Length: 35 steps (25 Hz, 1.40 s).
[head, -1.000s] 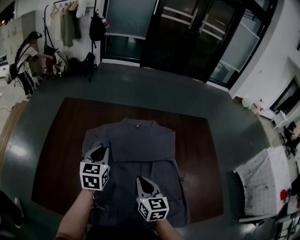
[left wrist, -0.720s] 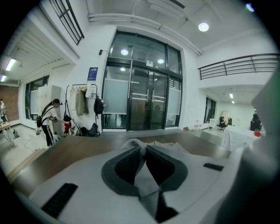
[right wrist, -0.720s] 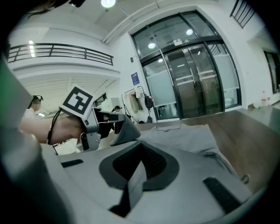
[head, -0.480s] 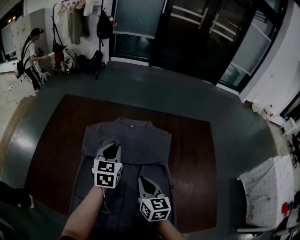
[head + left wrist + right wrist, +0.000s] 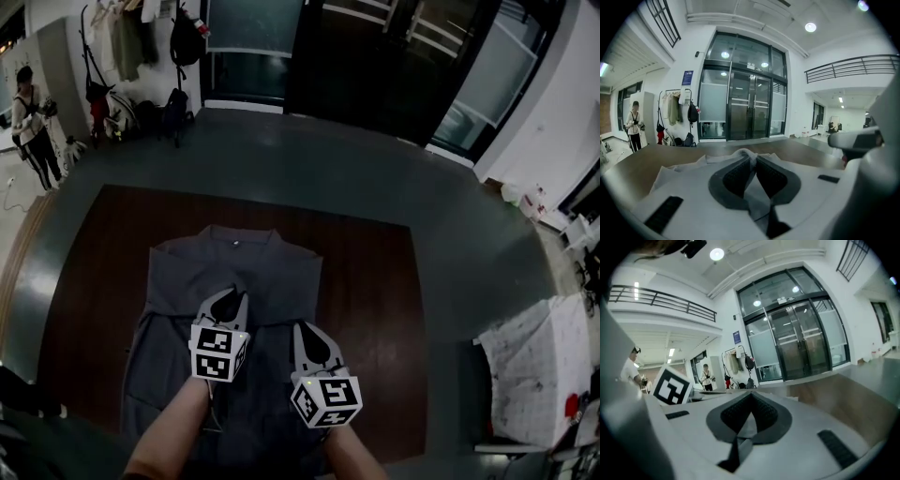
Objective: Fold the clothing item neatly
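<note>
Now left gripper [image 5: 225,293] and right gripper [image 5: 306,328] have carried shirt [image 5: 220,265] forward.

The left forearm [image 5: 164,436] and the right hand [image 5: 352,459] reach forward from the near edge of the brown table [image 5: 375,281], side by side. The left gripper [image 5: 225,295] points ahead and slightly down, its jaws pinched on a fold of the grey shirt [image 5: 183,272]. The right gripper [image 5: 307,328], just beside it and nearer that edge, has its jaws pressed fully together.
</note>
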Motion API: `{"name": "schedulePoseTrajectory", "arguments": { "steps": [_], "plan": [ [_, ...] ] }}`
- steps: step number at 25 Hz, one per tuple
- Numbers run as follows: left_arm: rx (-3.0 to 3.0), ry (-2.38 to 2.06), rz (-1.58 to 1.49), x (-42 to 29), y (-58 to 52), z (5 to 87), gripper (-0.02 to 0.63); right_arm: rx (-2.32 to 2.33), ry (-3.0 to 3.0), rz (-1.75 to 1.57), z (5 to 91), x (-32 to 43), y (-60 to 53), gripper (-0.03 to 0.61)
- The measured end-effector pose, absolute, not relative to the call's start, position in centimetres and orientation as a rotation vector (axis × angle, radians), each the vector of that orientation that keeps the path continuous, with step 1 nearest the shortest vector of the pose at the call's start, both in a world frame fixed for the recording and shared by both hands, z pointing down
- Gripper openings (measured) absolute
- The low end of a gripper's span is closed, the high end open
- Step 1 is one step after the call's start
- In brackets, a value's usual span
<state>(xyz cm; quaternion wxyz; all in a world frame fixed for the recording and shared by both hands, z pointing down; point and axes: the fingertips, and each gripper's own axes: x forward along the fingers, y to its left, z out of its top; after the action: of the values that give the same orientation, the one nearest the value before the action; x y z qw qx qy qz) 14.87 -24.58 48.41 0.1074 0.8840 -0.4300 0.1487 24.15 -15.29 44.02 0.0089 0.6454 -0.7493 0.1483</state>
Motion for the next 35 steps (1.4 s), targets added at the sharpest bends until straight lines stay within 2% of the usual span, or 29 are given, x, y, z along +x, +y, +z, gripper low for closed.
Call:
{"name": "schedulePoseTrajectory", "arguments": {
  "steps": [6,10,15,18,25,28,30,34,35],
  "plan": [
    [2.571,-1.208,0.454,18.9,-25.0,51.6,0.052,2.097,-2.292,0.578,45.0,28.6,-13.9,-0.011],
    [2.627,-1.126,0.593,21.4,-24.8,54.0,0.054,2.092,-2.259,0.665,47.1,29.2,-12.4,-0.011],
    [2.650,-1.010,0.639,22.6,-22.9,55.2,0.145,2.065,-2.252,0.715,48.6,29.0,-11.8,-0.011],
    [2.682,-0.966,0.623,22.5,-21.3,53.7,0.156,2.027,-2.249,0.689,48.7,28.4,-12.4,-0.011],
    [2.611,-1.061,0.432,14.7,-20.8,51.2,0.155,1.759,-2.529,0.637,44.3,22.8,-15.9,-0.011],
    [2.567,-1.144,0.423,10.3,-22.2,51.5,0.155,1.608,-2.475,0.475,44.2,20.1,-18.2,-0.010],
    [2.537,-1.158,0.423,8.0,-22.9,51.9,0.155,1.483,-2.403,0.329,45.3,18.2,-19.1,0.062],
    [2.500,-1.187,0.461,4.3,-23.8,53.0,0.146,1.356,-2.233,0.185,49.3,15.6,-19.6,0.092],
    [2.496,-1.198,0.481,3.6,-24.0,53.4,0.116,1.340,-2.191,0.182,50.6,15.2,-19.8,0.092]
  ]
}}
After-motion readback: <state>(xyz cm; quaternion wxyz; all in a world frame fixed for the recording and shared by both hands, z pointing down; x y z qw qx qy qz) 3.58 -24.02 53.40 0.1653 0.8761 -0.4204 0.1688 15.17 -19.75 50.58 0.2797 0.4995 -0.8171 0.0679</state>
